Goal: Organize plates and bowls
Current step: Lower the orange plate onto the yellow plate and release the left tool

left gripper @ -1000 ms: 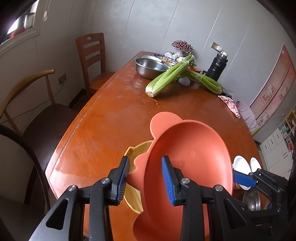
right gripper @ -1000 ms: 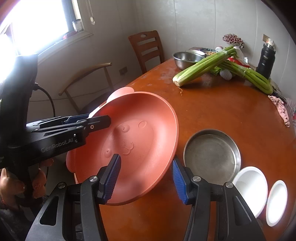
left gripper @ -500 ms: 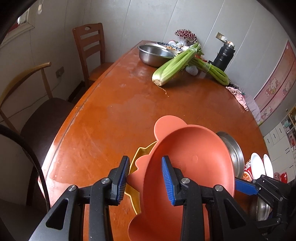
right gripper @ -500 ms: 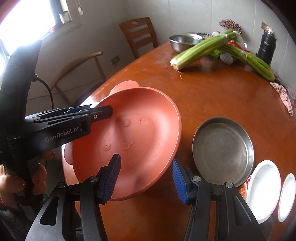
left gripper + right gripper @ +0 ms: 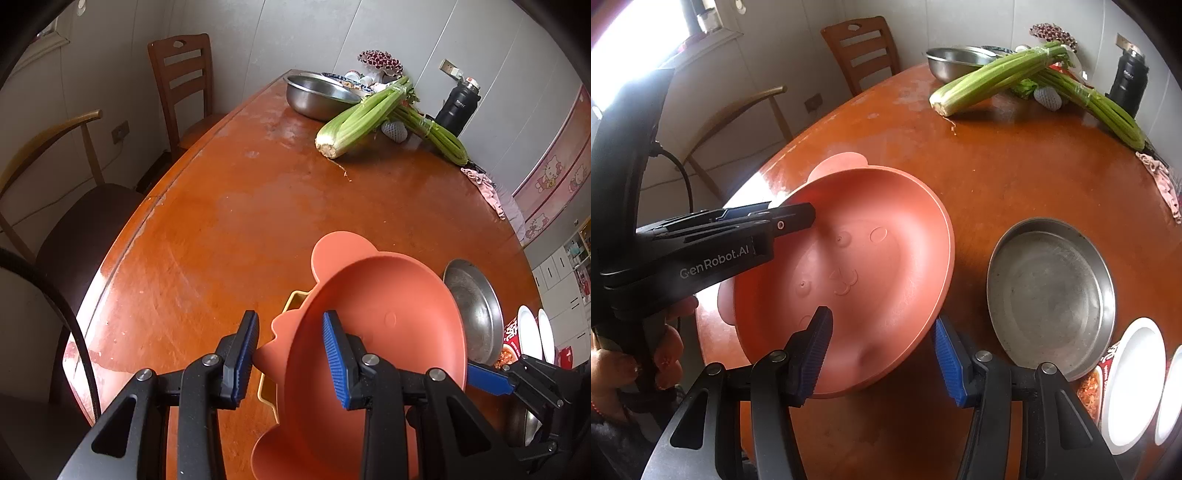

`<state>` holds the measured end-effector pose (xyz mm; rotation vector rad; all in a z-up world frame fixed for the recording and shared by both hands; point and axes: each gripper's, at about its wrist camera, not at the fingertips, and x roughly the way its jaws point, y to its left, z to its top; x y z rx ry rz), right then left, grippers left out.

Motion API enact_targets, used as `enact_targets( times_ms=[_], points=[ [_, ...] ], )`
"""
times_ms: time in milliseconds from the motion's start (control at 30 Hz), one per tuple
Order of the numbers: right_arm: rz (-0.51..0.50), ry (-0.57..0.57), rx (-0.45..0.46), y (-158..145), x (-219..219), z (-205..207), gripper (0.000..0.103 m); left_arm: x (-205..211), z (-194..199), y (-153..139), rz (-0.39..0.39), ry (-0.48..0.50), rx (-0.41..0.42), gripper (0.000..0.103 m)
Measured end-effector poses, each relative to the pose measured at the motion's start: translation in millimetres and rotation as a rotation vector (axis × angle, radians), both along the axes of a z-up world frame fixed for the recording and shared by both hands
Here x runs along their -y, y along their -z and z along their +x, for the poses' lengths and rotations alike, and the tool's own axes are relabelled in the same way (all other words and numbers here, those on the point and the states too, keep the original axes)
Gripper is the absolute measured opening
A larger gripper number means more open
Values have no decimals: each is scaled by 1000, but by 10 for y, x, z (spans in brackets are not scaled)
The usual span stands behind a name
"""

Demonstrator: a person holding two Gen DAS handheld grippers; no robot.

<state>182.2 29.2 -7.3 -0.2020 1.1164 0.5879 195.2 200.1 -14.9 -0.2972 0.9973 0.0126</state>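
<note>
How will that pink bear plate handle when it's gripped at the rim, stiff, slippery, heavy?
The pink plate looks like moulded plastic, so probably light and stiff; it shows no sag where the left gripper and right gripper straddle its rim. Its smooth, sloping rim could slip between pads. It seems unlikely to crack if bumped.

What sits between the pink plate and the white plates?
A round metal pan lies on the table between the pink plate and white plates, seen in the right wrist view.

- Pale panelled walls (image 5: 295, 33).
- Bright window (image 5: 635, 40) at left.
- Slatted wooden chair (image 5: 184, 77) far left; curved-back chair (image 5: 55, 184) nearer.
- Glossy orange-brown counter (image 5: 240, 206).
</note>
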Motion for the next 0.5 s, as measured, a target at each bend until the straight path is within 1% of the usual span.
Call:
enact_targets(
  times_ms=[500],
  points=[
    [-22, 4, 12, 46, -36, 18, 57, 18, 57, 42, 7, 2, -3, 35]
  ],
)
